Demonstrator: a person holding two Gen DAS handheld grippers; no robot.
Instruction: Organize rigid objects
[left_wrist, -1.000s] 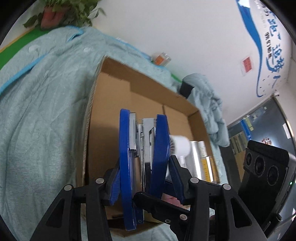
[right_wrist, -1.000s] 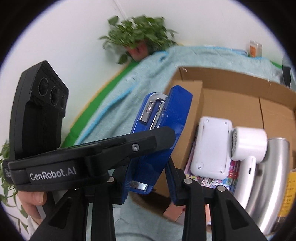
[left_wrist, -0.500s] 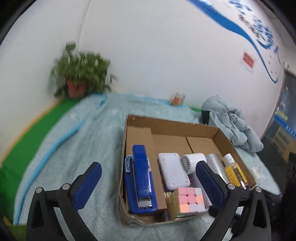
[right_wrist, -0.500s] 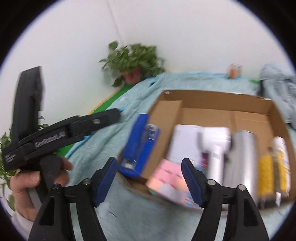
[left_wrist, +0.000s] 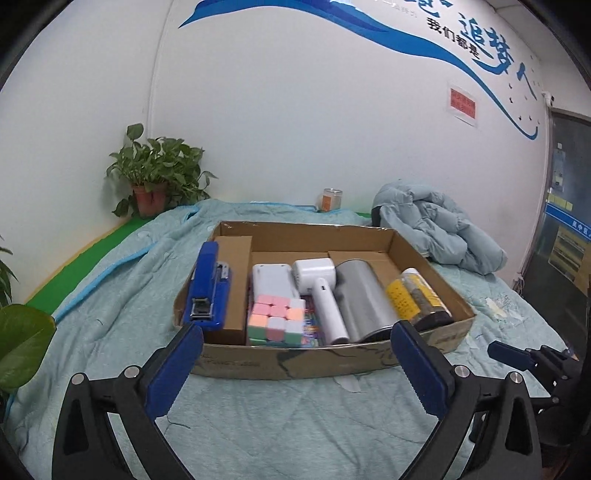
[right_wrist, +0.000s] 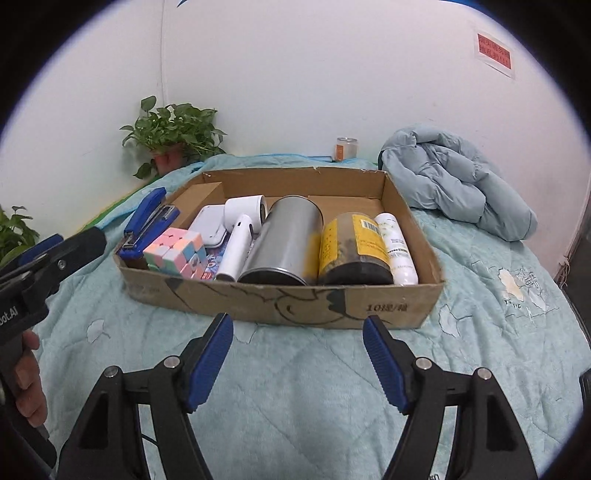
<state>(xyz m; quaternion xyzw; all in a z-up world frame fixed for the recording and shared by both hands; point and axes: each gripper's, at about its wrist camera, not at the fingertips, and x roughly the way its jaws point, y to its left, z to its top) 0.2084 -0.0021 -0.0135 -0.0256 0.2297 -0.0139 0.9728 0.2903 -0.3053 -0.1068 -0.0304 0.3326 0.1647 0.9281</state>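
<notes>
A shallow cardboard box (left_wrist: 325, 363) lies on a pale blue quilt. At its left end a blue stapler (left_wrist: 208, 284) leans on the wall. Beside it lie a pastel cube (left_wrist: 277, 319), a flat white device (left_wrist: 269, 277), a white handheld fan (left_wrist: 319, 291), a silver can (left_wrist: 364, 299) and a yellow-labelled jar (left_wrist: 413, 299). A white bottle (right_wrist: 397, 243) is at the right end. My left gripper (left_wrist: 297, 326) is open and empty in front of the box. My right gripper (right_wrist: 297, 318) is also open and empty, short of the front wall (right_wrist: 295, 302).
A potted plant (left_wrist: 155, 177) stands at the back left corner. A crumpled blue jacket (left_wrist: 436, 229) lies at the back right, with a small orange-labelled jar (left_wrist: 331, 199) by the wall. A person's hand (right_wrist: 29, 387) holds the left gripper's handle. Bare quilt (right_wrist: 295, 387) lies under both grippers.
Both grippers were shut on the blue stapler over the box. They have let it go, opened wide and drawn back; the stapler now rests at the box's left end.
</notes>
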